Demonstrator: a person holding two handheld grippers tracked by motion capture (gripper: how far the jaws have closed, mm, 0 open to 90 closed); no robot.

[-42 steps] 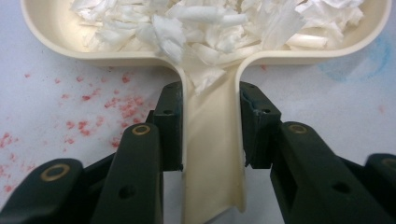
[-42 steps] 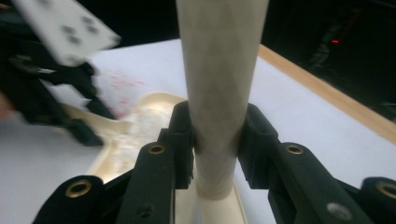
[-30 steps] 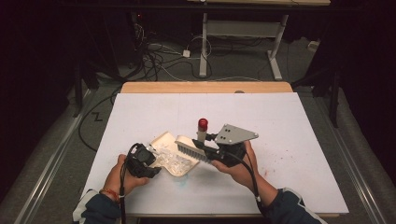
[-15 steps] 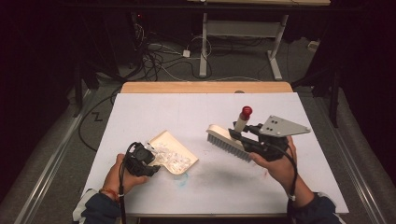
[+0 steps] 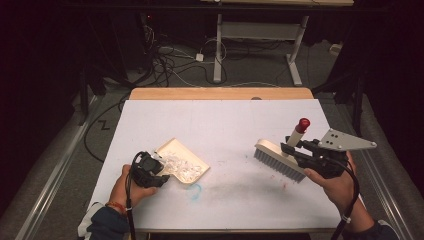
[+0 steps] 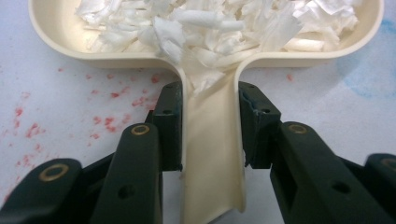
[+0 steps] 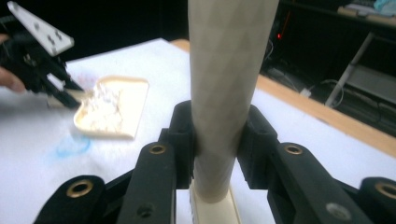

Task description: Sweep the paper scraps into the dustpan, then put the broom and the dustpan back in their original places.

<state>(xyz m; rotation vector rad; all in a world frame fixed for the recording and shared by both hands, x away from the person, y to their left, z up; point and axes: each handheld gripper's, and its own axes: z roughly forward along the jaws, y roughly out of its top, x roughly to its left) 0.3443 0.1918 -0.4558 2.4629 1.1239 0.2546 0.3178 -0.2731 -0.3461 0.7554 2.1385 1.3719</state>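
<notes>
One brush (image 5: 278, 159) has swung rightward, away from the dustpan (image 5: 181, 161).

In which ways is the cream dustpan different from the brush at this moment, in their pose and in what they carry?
The dustpan lies flat on the white table, while the brush is held over its right part, handle rising. The dustpan holds a heap of white paper scraps; the brush carries nothing I can see. The dustpan is a wide shallow tray; the brush is a narrow block with grey bristles and a red-capped handle. Both are cream, each clamped by its handle: left tool, right tool.
</notes>
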